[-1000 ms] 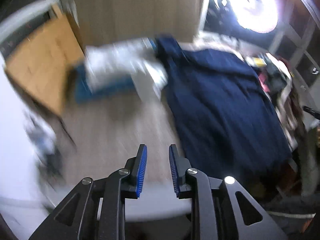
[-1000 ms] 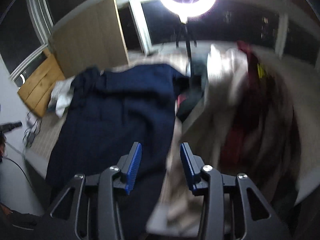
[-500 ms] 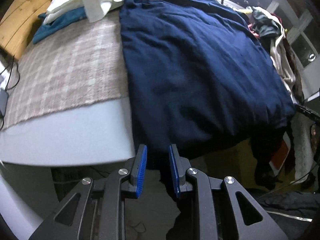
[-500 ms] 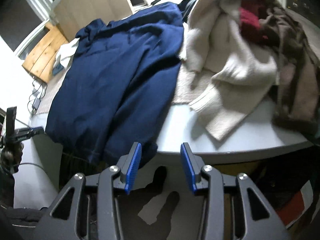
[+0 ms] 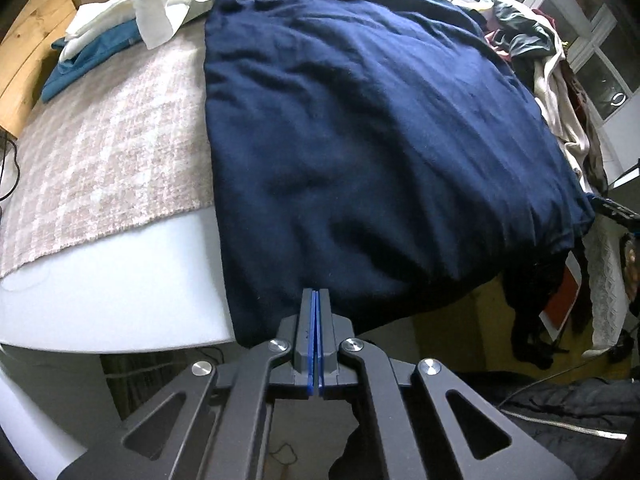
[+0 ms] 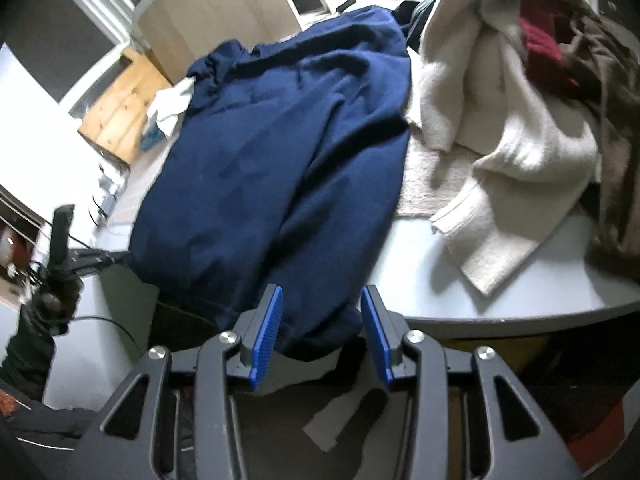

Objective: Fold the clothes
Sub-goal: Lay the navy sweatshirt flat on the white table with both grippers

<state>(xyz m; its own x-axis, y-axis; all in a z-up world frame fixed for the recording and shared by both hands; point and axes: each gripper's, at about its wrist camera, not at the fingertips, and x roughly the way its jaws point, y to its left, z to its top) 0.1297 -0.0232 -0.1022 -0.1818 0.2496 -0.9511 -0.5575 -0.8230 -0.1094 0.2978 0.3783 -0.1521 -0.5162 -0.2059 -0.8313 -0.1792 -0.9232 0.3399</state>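
— Since half a second ago?
— Left gripper (image 5: 316,300) has shut flat on the hem of the dark navy cotton garment (image 5: 360,120); my right gripper (image 6: 320,320) stays open, straddling its overhanging edge.
— Surface?
— Round white table (image 5: 112,280) under a pinkish woven cloth (image 5: 100,140). Only the right view shows the cream fleecy sweater (image 6: 500,140).

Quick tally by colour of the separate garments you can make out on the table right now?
Navy: 1, the big navy garment
Cream: 1, the cream sweater
Teal: 1, the teal cloth
White: 1, the white cloth
Dark red: 1, the dark red knit
Total: 5
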